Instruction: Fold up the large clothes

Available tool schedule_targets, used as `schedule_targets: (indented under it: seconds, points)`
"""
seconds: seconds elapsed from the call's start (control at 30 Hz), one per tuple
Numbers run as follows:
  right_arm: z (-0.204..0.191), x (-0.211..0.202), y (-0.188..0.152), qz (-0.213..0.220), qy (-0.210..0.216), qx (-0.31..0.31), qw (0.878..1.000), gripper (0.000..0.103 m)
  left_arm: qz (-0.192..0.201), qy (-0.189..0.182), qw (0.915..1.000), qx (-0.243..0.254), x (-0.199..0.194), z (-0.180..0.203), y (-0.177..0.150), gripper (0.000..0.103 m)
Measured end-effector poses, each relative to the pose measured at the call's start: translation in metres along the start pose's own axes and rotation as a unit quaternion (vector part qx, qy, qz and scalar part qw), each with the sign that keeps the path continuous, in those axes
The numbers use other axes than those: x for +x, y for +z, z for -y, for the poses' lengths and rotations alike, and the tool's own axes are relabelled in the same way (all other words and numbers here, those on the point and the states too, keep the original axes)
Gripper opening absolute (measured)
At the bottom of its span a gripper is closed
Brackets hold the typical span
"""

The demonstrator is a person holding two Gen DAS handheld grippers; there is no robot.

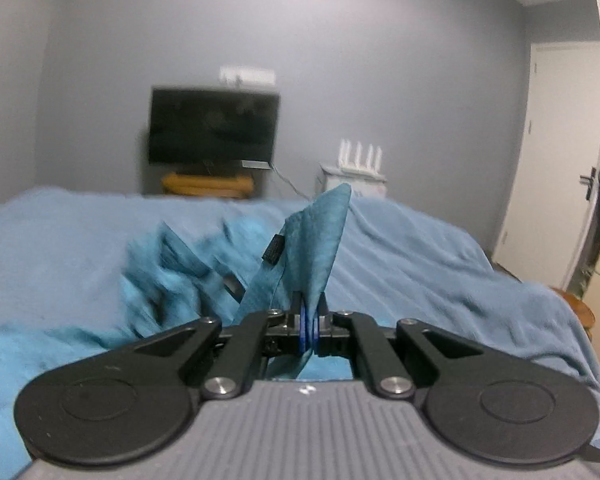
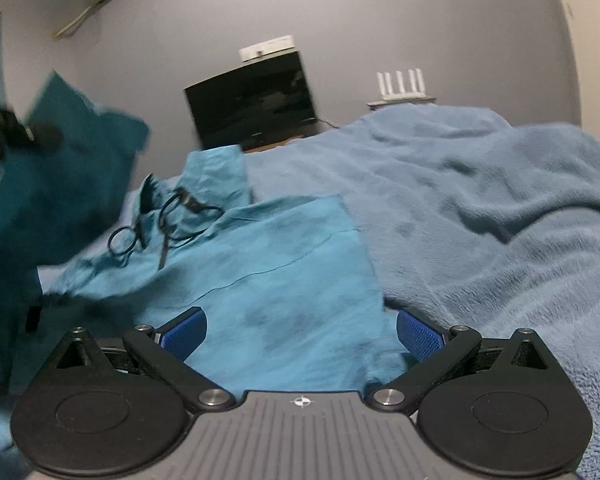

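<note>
Left wrist view: left gripper (image 1: 309, 322) pinched tight on a raised edge of the teal drawstring garment (image 1: 312, 240); the rest trails blurred over the light-blue fleece blanket (image 1: 440, 264).
Right wrist view: right gripper (image 2: 302, 330) spread wide, empty, over the garment's flat part.
Progress: probably mid-fold; one flap lifted, not laid.
Count: one garment, two grippers.
</note>
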State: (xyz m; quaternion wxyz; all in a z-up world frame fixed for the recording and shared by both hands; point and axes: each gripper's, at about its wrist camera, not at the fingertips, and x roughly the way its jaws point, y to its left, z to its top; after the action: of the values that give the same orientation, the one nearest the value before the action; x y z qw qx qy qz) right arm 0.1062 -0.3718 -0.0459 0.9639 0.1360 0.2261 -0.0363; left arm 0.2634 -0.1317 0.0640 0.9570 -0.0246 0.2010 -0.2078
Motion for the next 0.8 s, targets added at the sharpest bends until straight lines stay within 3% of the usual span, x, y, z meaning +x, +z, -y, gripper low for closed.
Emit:
schedule_targets:
  seconds: [0.17,0.27,0.3,0.33,0.4,0.47,0.57,0.7,0.8]
  points:
    - [0.011,0.007,-0.001,-0.009,-0.004,0.02,1.0,0.102,-0.051,-0.014,0.9985,-0.014,0.047,0.033,-0.064,0.0]
    - [0.013,0.009,-0.002,-0.009,-0.008,0.026,1.0,0.102,-0.078,-0.032,0.9948,-0.057,0.042,0.034,-0.1,0.006]
    - [0.014,0.011,-0.002,-0.011,-0.008,0.029,0.999,0.102,-0.092,-0.037,0.9925,-0.072,0.043,0.032,-0.106,0.019]
    - [0.014,0.011,-0.002,-0.012,-0.008,0.031,0.999,0.102,-0.105,-0.041,0.9904,-0.08,0.039,0.03,-0.108,0.043]
    - [0.015,0.013,-0.001,-0.014,-0.008,0.032,0.999,0.102,-0.117,-0.034,0.9894,-0.079,0.024,0.018,-0.106,0.072]
    - [0.015,0.013,-0.002,-0.015,-0.006,0.031,0.999,0.102,-0.096,-0.039,0.9933,-0.05,-0.009,0.01,-0.101,0.073]
    - [0.014,0.014,-0.002,-0.016,0.001,0.027,1.0,0.103,-0.098,-0.026,0.9947,0.01,-0.048,-0.009,-0.095,0.074]
    - [0.01,0.012,-0.003,-0.016,0.028,0.026,0.999,0.101,-0.1,0.068,0.991,0.057,-0.096,-0.056,-0.104,0.076]
    - [0.007,0.012,-0.002,-0.019,0.056,0.029,0.998,0.099,-0.093,0.123,0.988,0.009,-0.118,-0.099,-0.119,0.077]
